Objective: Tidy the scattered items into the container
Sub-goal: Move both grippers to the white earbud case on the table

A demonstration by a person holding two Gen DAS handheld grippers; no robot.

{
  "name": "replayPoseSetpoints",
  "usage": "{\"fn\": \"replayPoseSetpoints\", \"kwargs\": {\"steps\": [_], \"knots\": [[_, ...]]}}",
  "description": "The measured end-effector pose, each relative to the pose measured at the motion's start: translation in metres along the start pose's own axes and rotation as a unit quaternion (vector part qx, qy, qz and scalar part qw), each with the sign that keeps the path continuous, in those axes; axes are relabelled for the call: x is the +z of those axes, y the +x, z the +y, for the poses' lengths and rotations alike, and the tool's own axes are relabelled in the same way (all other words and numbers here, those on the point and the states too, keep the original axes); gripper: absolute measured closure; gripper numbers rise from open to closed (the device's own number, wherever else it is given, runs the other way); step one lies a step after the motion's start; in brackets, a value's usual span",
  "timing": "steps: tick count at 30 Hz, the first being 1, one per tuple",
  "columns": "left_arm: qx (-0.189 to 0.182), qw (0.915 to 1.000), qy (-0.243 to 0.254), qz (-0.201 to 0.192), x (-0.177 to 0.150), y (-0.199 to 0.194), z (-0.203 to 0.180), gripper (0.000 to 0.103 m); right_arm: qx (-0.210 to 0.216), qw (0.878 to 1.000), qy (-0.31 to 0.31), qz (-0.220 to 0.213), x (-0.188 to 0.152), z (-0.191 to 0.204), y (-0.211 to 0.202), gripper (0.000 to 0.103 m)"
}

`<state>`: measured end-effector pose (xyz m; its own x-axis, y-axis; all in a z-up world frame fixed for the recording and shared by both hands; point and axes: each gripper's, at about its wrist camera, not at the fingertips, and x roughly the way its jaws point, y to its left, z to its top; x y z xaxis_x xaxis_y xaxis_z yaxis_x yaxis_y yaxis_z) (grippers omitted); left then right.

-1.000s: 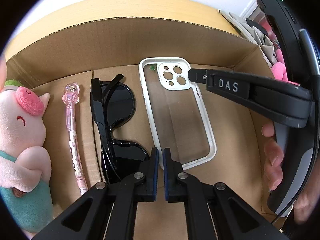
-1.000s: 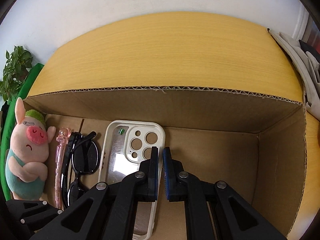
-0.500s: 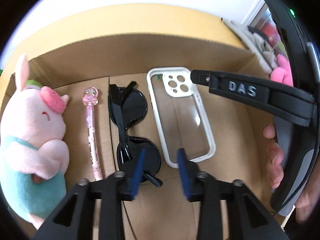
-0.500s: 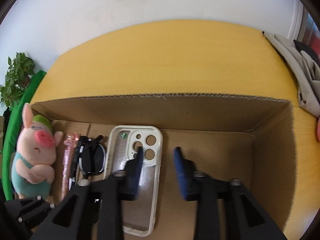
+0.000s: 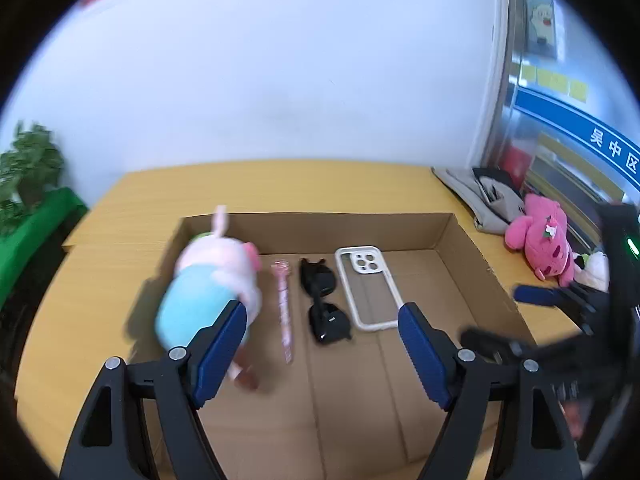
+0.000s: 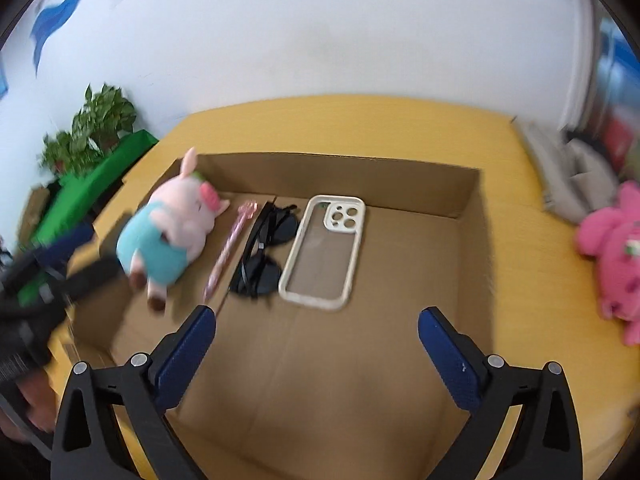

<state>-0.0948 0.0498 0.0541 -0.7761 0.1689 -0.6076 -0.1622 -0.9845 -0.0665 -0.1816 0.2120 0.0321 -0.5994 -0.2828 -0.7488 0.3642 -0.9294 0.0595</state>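
An open cardboard box (image 5: 472,248) lies on the yellow table. On its floor, from left to right, lie a pink pig plush in a teal outfit (image 5: 208,284), a pink pen (image 5: 285,312), black sunglasses (image 5: 324,308) and a white-rimmed clear phone case (image 5: 368,288). My left gripper (image 5: 322,310) hovers above the box's near side, its jaws opening with nothing between them. The right wrist view shows the same row: pig (image 6: 172,228), pen (image 6: 232,244), sunglasses (image 6: 264,252), case (image 6: 324,248). My right gripper (image 6: 316,316) hangs above the bare box floor, jaws opening wide and empty.
A bright pink plush toy (image 6: 616,248) and a grey cloth bag (image 5: 480,196) lie on the table (image 6: 360,120) right of the box. A potted plant (image 6: 96,128) on a green stand is at the left. A white wall is behind.
Both grippers went from shut to wide open and drew back and up out of the box, so the whole box now shows. The items inside kept their places.
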Motion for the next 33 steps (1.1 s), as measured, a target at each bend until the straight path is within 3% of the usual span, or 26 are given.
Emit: {"fn": "replayPoseSetpoints", "kwargs": {"steps": [3, 9, 18, 25, 30, 33], "knots": [[0.006, 0.9999, 0.004, -0.009, -0.023, -0.026, -0.001, 0.025, -0.033, 0.998, -0.029, -0.037, -0.035, 0.031, -0.036, 0.0], [0.031, 0.9993, 0.004, -0.018, -0.058, -0.076, -0.006, 0.025, -0.052, 0.995, -0.027, -0.08, -0.071, 0.057, -0.081, 0.0], [0.047, 0.9984, 0.014, -0.027, -0.095, -0.121, -0.005, 0.025, -0.038, 0.996, -0.014, -0.083, -0.114, 0.07, -0.111, 0.0], [0.096, 0.9934, 0.003, 0.063, -0.155, -0.108, 0.042, 0.025, 0.01, 0.998, -0.023, -0.065, -0.132, 0.095, -0.1, 0.0], [0.06, 0.9913, -0.001, 0.117, -0.188, -0.083, 0.06, 0.025, 0.035, 0.997, -0.049, -0.046, -0.143, 0.121, -0.085, 0.0], [0.081, 0.9849, 0.003, 0.153, -0.201, -0.06, 0.063, 0.026, 0.043, 0.997, -0.058, -0.04, -0.149, 0.129, -0.081, 0.0]]}}
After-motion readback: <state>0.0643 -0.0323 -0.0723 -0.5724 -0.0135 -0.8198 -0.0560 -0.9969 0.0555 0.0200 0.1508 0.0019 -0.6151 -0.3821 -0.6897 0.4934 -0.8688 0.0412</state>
